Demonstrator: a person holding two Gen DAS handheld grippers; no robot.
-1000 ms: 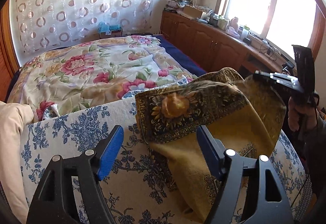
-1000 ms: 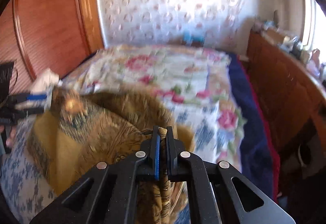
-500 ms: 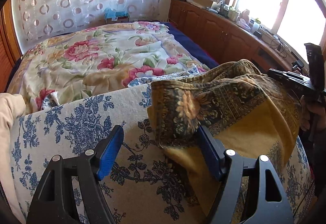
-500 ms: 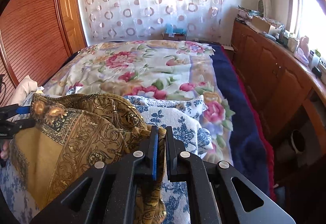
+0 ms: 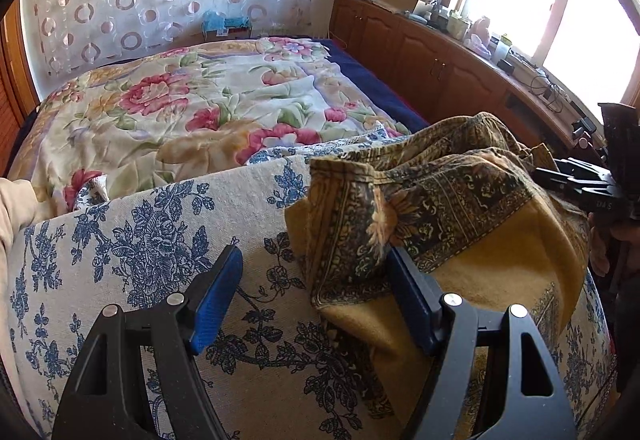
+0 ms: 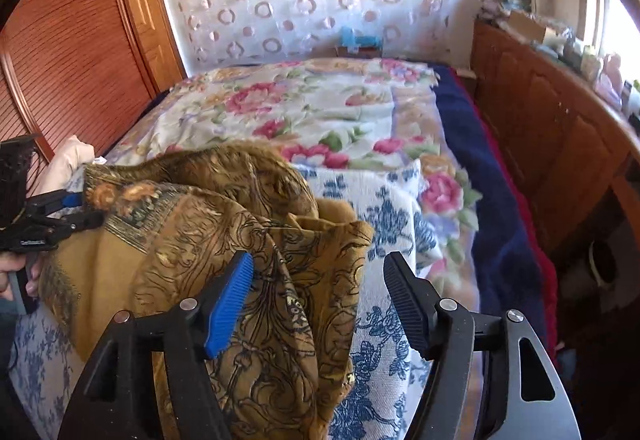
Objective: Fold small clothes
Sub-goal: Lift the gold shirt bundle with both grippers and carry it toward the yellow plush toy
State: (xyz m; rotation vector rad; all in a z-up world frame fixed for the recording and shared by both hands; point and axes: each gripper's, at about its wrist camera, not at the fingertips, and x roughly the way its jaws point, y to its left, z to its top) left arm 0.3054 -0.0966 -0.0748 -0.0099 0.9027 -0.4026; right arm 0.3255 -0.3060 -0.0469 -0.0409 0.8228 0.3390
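Both the left gripper [image 5: 316, 292] and right gripper [image 6: 318, 300] gape apart over the ochre patterned garment [image 5: 460, 207], seemingly touching only its folds.

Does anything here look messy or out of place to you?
Only the mustard patterned garment: it sits bunched and rumpled on the blue floral cloth, one edge flopped over itself, not laid flat. Both the left gripper and right gripper are open, neither clamping it. Nothing looks spilled or damaged.

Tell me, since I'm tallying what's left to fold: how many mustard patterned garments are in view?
1. The mustard patterned garment lies bunched on the blue-floral cover, between the open left gripper and open right gripper. Others may be hidden beneath.
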